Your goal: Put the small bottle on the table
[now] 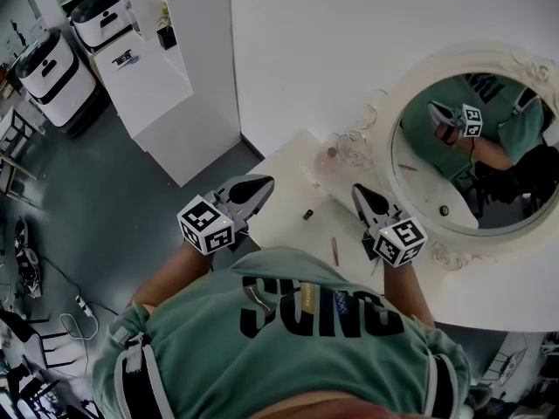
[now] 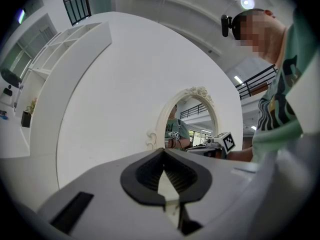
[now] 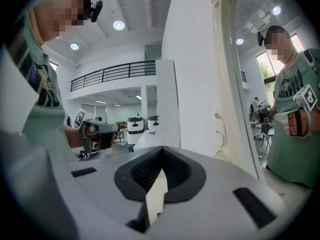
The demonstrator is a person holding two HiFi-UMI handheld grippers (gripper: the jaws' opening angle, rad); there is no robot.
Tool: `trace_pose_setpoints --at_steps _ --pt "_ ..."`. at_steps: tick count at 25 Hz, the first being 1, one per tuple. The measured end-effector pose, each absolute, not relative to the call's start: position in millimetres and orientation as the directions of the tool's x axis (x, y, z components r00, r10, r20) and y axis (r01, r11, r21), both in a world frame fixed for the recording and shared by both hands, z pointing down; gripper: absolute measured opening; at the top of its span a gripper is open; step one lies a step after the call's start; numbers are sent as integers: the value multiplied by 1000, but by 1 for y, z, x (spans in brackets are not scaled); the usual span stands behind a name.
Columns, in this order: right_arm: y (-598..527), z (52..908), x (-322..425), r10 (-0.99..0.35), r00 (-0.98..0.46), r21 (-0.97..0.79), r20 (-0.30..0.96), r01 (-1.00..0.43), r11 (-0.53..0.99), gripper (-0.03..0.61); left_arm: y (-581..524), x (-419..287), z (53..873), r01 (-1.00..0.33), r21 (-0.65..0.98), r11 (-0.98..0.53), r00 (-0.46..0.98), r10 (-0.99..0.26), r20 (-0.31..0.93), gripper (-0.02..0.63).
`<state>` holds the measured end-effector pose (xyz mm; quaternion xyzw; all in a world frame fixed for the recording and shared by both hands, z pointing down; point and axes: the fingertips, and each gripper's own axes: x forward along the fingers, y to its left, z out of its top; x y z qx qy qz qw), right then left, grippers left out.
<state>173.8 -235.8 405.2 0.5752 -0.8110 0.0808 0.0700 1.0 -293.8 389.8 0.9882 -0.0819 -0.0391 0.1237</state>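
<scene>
Left: our left claw (image 1: 251, 188) is pinched shut, nothing in it | Middle: we see the small bottle (image 1: 307, 214) on the white table (image 1: 284, 227), between both claws, touching neither | Right: our right claw (image 1: 365, 197) is shut and empty too, near the round mirror (image 1: 437, 190)

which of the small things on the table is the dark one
The small bottle, alone mid-table. The thin stick is pink, and the pieces by the mirror look like clear glass.
</scene>
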Motion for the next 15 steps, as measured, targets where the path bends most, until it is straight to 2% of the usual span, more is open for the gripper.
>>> trace_pose_setpoints --at_steps 15 --pt "-234 406 176 -919 -336 -45 206 -941 334 -6 -290 3 390 -148 246 -958 985 -166 -54 5"
